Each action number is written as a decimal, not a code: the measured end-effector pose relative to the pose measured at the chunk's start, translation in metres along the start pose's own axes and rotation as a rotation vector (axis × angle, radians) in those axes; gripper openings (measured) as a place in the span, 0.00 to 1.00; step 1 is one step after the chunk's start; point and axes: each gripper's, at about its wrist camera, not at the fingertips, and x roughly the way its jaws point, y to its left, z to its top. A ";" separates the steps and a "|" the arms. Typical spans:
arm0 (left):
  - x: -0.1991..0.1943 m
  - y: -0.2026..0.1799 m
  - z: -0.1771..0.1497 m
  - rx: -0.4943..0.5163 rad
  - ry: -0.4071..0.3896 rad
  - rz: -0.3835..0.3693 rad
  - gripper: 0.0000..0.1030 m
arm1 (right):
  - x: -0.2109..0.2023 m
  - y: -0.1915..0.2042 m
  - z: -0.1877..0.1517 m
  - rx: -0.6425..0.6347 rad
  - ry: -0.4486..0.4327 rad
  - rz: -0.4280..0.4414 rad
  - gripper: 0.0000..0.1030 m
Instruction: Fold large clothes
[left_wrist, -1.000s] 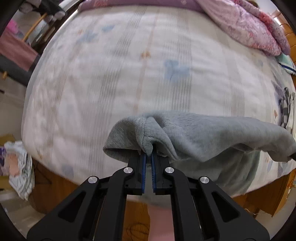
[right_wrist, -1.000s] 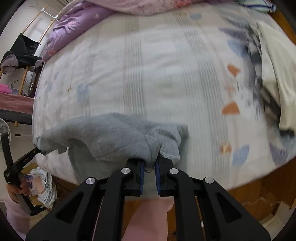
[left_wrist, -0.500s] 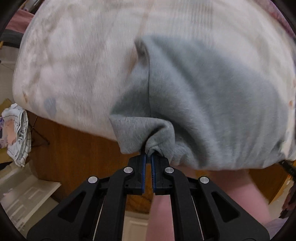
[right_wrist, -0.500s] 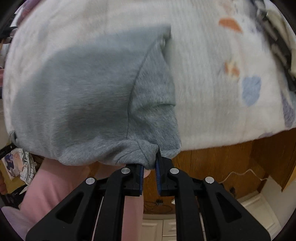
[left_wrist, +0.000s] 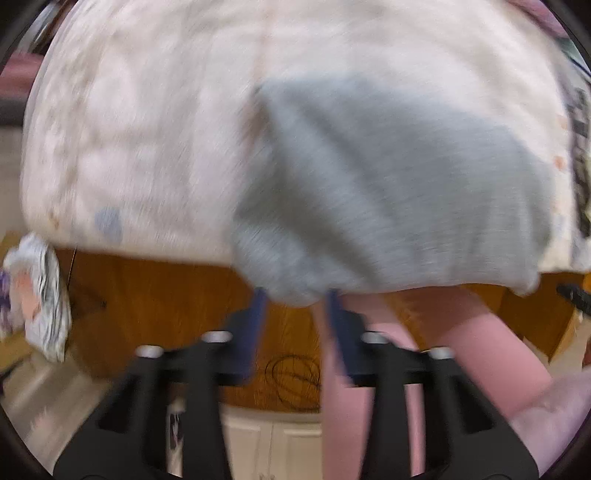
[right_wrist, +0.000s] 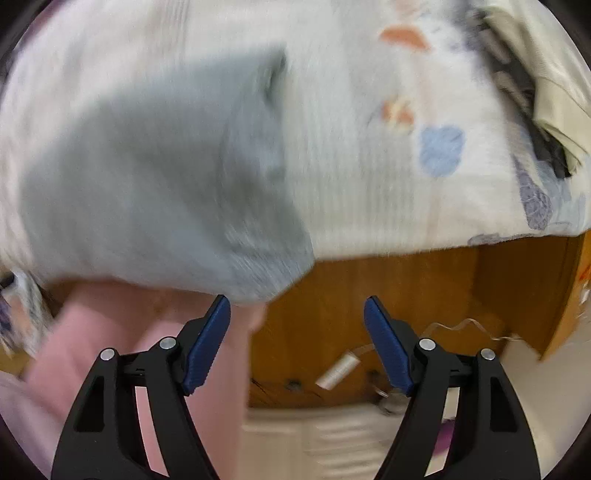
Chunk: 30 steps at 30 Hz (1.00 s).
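Here's the bed (left_wrist: 140, 122), a pale patterned sheet (right_wrist: 369, 177) stretched over it and a wooden frame (right_wrist: 388, 288) showing under its near edge. The grey garment (left_wrist: 388, 177) lies spread flat on that sheet, its near hem hanging just over the bed's edge. Away to the right of the garment, a cream and dark pile of clothes (right_wrist: 546, 92) sits on the sheet too, well apart from it
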 end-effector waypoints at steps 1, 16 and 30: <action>-0.006 -0.007 0.005 0.030 -0.018 -0.007 0.19 | -0.014 -0.001 0.005 0.022 -0.042 0.046 0.66; 0.091 -0.030 0.074 -0.120 0.135 -0.053 0.10 | 0.094 0.075 0.084 0.038 0.168 0.122 0.14; 0.097 -0.031 0.173 -0.097 0.035 0.127 0.04 | 0.087 0.034 0.170 0.125 0.079 0.096 0.13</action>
